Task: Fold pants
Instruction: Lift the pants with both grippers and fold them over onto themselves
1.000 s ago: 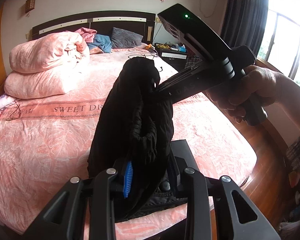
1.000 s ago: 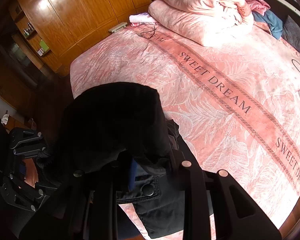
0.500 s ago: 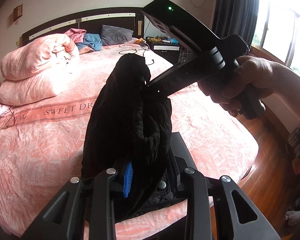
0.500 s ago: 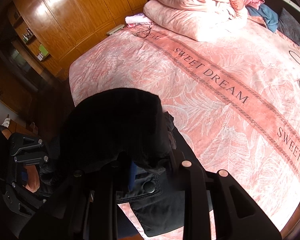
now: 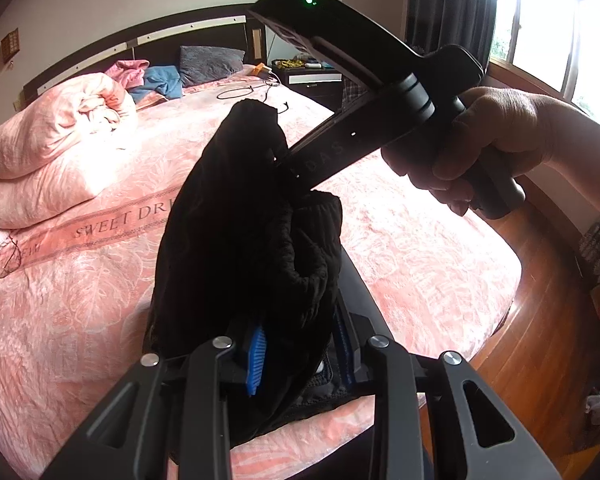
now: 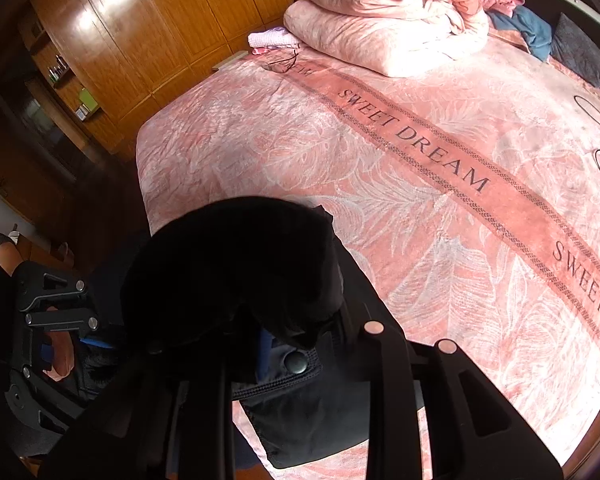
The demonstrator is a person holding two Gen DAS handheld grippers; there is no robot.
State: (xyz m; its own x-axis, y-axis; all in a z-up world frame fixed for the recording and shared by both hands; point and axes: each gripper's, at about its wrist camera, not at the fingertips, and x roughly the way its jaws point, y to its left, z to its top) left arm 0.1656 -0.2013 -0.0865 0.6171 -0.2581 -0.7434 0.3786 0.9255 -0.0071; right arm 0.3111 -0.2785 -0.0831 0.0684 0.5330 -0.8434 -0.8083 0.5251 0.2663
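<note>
Left gripper (image 5: 300, 354): jaws nearly closed, clamping a bunched fold of the black pants (image 5: 244, 240) between the 2 blue pads (image 5: 256, 360). Right gripper (image 6: 296, 344): jaws likewise closed on the same garment near its snap button (image 6: 296, 362). The pants are held above the near edge of the bed (image 6: 420, 220), fabric heaped over both sets of fingers, lower part draping onto the pink bedspread. Fabric is black and crumpled. Bedspread band reads "SWEET DREAM" (image 6: 416, 140). Lettering on the right gripper's body is only partly legible.
</note>
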